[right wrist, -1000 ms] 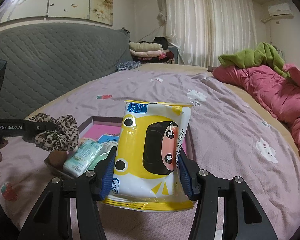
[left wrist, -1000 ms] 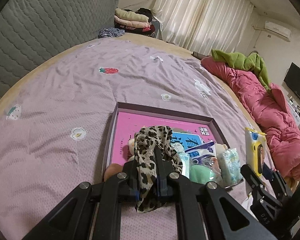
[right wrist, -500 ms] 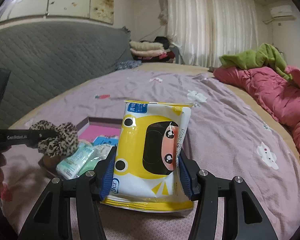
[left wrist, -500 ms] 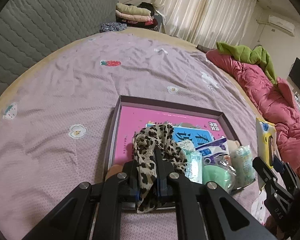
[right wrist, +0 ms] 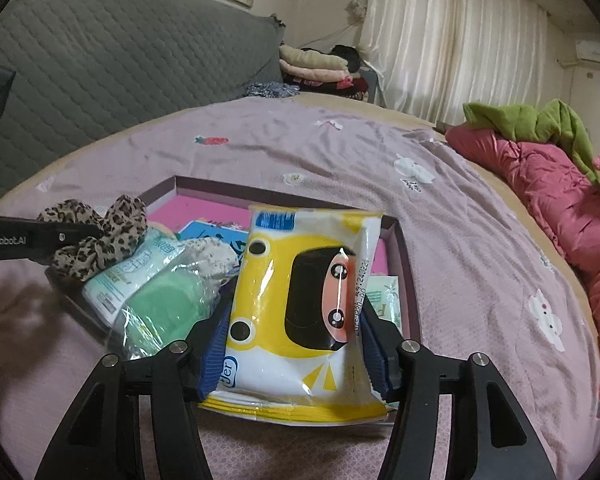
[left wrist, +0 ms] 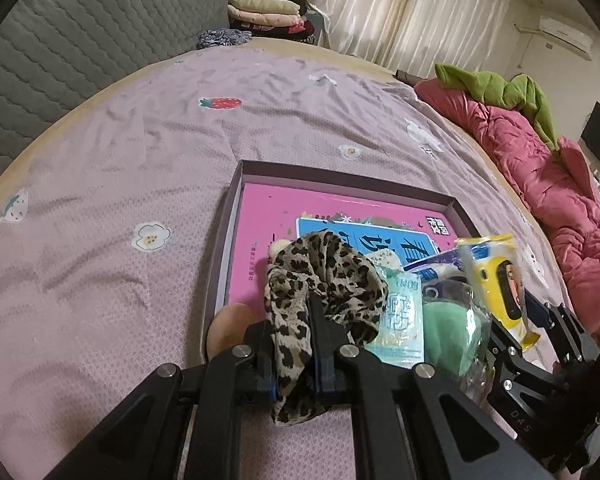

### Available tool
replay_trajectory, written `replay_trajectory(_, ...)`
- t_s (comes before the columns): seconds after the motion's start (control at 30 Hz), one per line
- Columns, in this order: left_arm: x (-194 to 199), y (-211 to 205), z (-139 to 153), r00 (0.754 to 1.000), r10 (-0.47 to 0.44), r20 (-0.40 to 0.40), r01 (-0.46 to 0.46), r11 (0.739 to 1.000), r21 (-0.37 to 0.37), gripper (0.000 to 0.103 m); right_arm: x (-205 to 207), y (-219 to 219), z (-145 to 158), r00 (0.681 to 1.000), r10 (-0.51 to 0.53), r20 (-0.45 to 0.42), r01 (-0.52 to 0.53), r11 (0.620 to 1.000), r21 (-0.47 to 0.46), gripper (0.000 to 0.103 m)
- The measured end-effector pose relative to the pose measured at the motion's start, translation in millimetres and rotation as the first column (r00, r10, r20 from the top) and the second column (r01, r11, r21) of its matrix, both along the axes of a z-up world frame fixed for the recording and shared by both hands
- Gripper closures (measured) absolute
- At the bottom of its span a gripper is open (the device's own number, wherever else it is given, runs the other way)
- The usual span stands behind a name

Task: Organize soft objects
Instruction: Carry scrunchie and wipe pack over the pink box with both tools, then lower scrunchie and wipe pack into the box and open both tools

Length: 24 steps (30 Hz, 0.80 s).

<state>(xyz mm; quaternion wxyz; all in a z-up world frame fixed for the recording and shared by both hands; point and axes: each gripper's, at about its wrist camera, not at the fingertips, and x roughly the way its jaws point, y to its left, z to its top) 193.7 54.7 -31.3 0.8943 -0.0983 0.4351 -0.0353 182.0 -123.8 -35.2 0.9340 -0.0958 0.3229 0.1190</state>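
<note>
A leopard-print scrunchie (left wrist: 324, 276) hangs pinched in my left gripper (left wrist: 296, 320), which is shut on it just above the near left part of the shallow purple box (left wrist: 340, 172). From the right wrist the scrunchie (right wrist: 100, 236) shows at the left, over the box (right wrist: 260, 190). My right gripper (right wrist: 296, 344) has a yellow wipes pack (right wrist: 304, 300) upright between its pads over the box's near right corner; its jaws are opening, pads still touching the pack. The pack (left wrist: 496, 276) also shows at the right in the left wrist view.
The box holds a pink book, a tissue pack (left wrist: 400, 320), a green round item in clear plastic (left wrist: 448, 332) and a brown ball (left wrist: 228, 328). A pink quilt (right wrist: 560, 208) with a green garment (right wrist: 532, 120) borders the right. A grey headboard (left wrist: 80, 32) and folded clothes (left wrist: 268, 12) stand behind.
Both grippers have sunk toward the box. The right one carried the wipes pack forward over the box's near right corner, and its pads stand slightly wider apart.
</note>
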Motion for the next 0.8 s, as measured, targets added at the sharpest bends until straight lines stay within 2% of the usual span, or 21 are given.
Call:
replay_trajectory(0.2,-2,2,-1,1.000,0.001,-0.005,-0.001,1.000,-0.012,0.091,-3,-3,4,1.000,-0.008,0.030,0.007,1.000,0.020,0.037)
replay_trajectory(0.3,-1,5,-1,1.000,0.005,-0.004,-0.005,1.000,-0.022,0.091,-6,-9,13,0.998,-0.017,0.066,0.014,0.999,0.051,0.031)
replay_trajectory(0.5,6,8,0,1.000,0.023,0.009,-0.023,1.000,-0.019,0.088,-16,-22,25,0.993,-0.057,0.108,0.050,0.997,0.064,0.030)
replay_trajectory(0.67,7,9,1,0.999,0.030,0.013,-0.030,1.000,-0.008,0.077,-26,-34,27,0.992,-0.081,0.100,0.076,0.996,0.051,0.030)
replay_trajectory(0.8,3,11,2,0.999,0.036,0.017,-0.035,0.999,-0.001,0.061,-46,-45,21,0.994,-0.098,0.050,0.096,0.995,0.035,0.030)
